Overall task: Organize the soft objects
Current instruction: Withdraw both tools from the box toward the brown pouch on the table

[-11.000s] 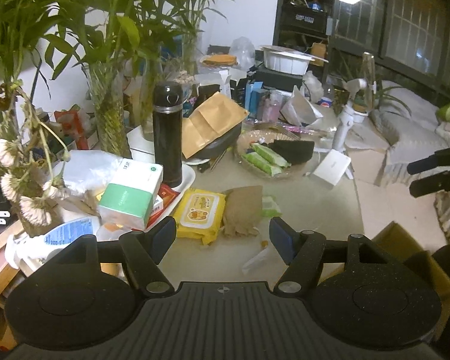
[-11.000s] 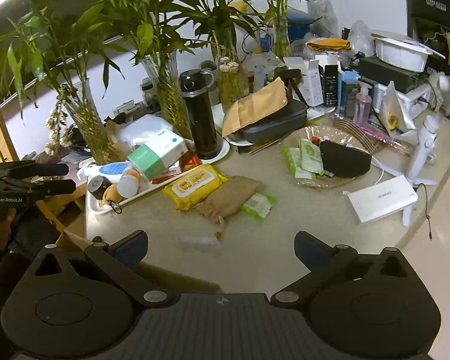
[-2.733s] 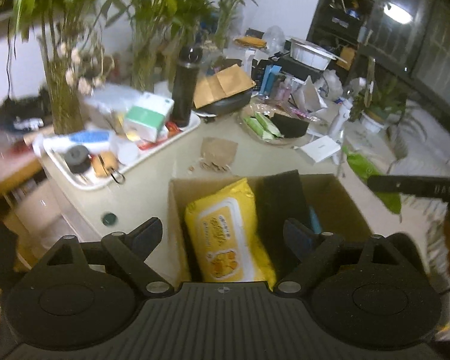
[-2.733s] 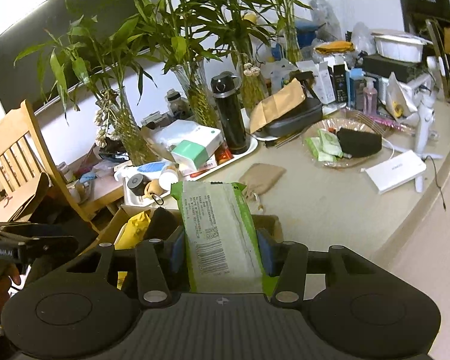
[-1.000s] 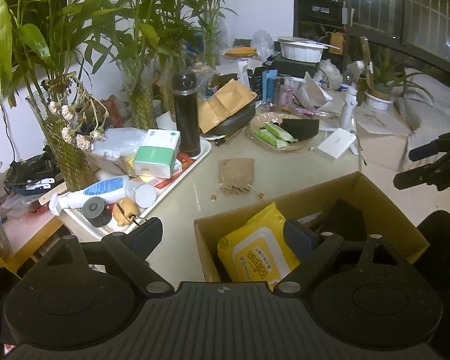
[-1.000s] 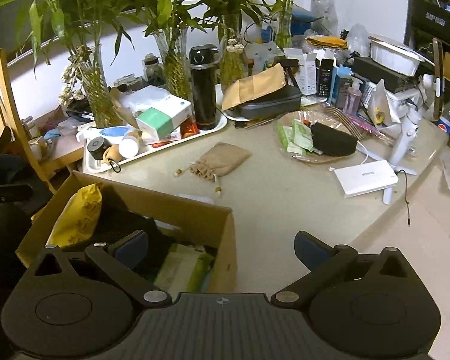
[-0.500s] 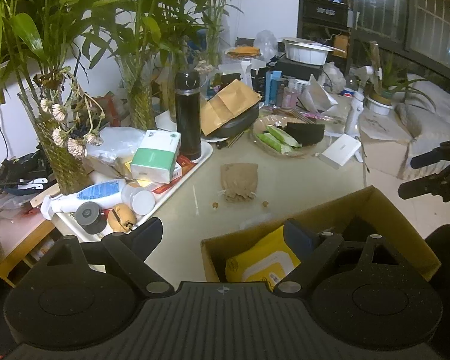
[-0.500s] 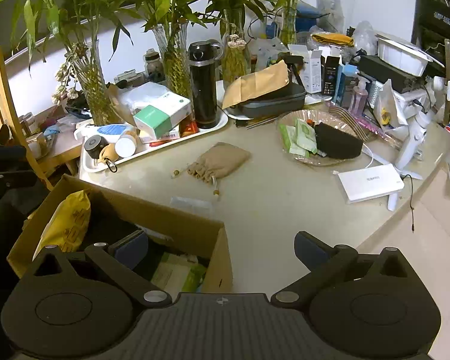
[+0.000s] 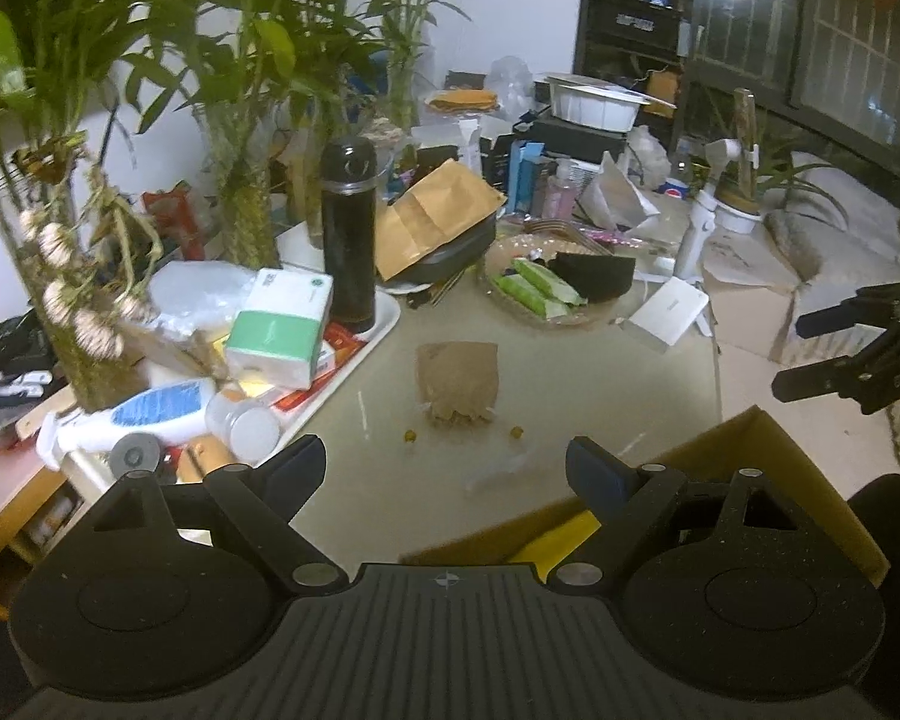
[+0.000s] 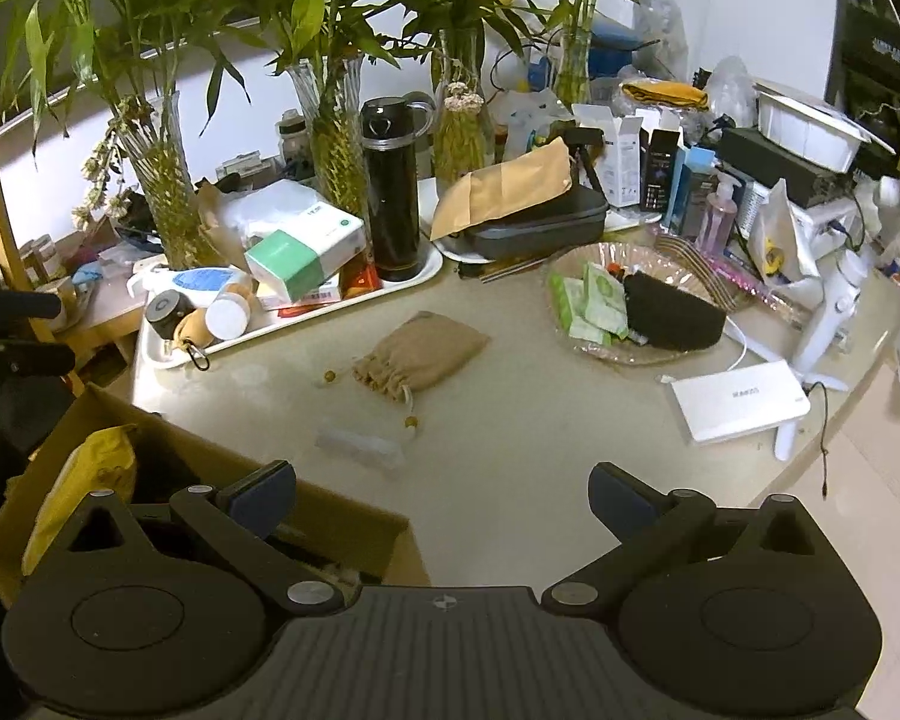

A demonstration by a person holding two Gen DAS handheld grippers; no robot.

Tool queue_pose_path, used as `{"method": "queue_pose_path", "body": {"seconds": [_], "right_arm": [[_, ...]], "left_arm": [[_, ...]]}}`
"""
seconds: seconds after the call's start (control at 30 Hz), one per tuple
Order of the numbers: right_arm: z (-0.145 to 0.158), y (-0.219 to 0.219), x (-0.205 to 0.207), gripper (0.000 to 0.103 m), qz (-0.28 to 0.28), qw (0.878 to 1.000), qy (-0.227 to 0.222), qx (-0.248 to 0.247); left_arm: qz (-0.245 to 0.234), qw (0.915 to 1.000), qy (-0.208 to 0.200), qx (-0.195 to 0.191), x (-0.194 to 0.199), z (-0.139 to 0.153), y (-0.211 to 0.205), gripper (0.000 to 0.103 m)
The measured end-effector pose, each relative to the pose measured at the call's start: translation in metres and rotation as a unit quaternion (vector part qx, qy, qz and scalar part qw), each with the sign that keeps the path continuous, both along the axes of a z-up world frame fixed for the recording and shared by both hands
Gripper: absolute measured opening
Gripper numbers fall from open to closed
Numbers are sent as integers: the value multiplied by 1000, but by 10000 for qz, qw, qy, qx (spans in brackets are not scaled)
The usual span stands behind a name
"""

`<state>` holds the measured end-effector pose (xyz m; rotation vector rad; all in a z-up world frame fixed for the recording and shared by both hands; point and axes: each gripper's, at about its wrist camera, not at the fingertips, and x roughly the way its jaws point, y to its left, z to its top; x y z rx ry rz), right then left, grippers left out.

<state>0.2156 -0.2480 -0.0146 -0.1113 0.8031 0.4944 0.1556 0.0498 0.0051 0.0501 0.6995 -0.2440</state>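
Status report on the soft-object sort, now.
Left tool open, empty. Right tool open, empty. Tan drawstring pouch lies alone on counter; yellow wipes pack in cardboard box. Path to pouch unobstructed.

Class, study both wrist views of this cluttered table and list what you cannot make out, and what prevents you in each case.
- Cardboard box contents: right wrist view, mostly hidden behind the right gripper; only the yellow pack shows.
- The same box in the left wrist view: blocked by the left gripper.
- Print on the white flat box: too small to read.
- Clear item near the drawstring pouch: too faint to identify.
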Motion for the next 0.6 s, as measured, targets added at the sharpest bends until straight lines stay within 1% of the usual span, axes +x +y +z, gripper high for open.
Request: {"method": "queue_pose_path", "body": {"seconds": [0.2, 0.33, 0.5, 0.6], "right_arm": [[-9, -1, 20, 103, -53, 10000, 40, 44], [-16, 5, 32, 103, -35, 9997, -116, -235], [-19, 12, 47, 103, 97, 9993, -173, -310], [-18, 15, 55, 103, 220, 9991, -197, -302]], "left_arm": [[-288, 9995, -130, 91, 22, -4, 0, 88], [-558, 9981, -228, 160, 38, -3, -3, 87], [-1040, 9936, -347, 256, 58, 0, -11, 87], [-1303, 9900, -395, 357, 70, -3, -17, 87]]}}
